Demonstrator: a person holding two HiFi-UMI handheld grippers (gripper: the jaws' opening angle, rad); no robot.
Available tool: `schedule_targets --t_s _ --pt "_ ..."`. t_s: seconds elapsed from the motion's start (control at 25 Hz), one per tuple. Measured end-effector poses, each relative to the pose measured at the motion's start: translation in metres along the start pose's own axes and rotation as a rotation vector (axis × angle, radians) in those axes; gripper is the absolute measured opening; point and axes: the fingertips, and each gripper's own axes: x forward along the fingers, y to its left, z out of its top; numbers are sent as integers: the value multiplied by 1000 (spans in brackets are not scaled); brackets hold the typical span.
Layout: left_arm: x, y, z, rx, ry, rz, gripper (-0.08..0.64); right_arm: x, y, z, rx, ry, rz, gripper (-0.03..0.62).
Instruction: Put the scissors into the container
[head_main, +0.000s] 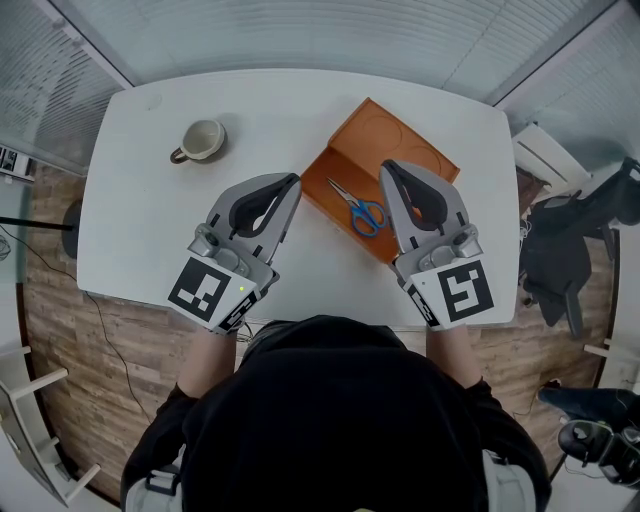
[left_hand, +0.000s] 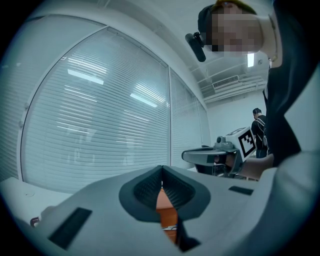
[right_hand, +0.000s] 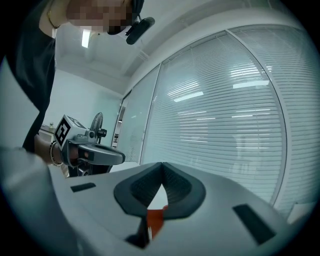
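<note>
blue-handled steel scissors (head_main: 358, 207) in orange wooden container (head_main: 395, 135), frame centre | seem light, stiff, slick; take at pivot | left gripper (head_main: 295, 180), right gripper (head_main: 385, 166) clenched empty

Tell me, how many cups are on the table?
1. The cup stands upright on the far left part of the white table, well apart from the orange container. Nothing in view looks big enough to hide another cup.
</note>
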Motion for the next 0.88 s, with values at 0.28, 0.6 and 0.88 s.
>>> schedule_targets --t_s 0.28,0.6,0.88 --pt "0 -1 2 3 -4 4 14 -1 0 0 -10 2 -6 5" --pt "0 0 4 10 -7 6 14 -2 -1 1 -14 2 -5 5" --pt "-2 0 0 10 8 0 14 -3 -2 2 -14 3 -10 5"
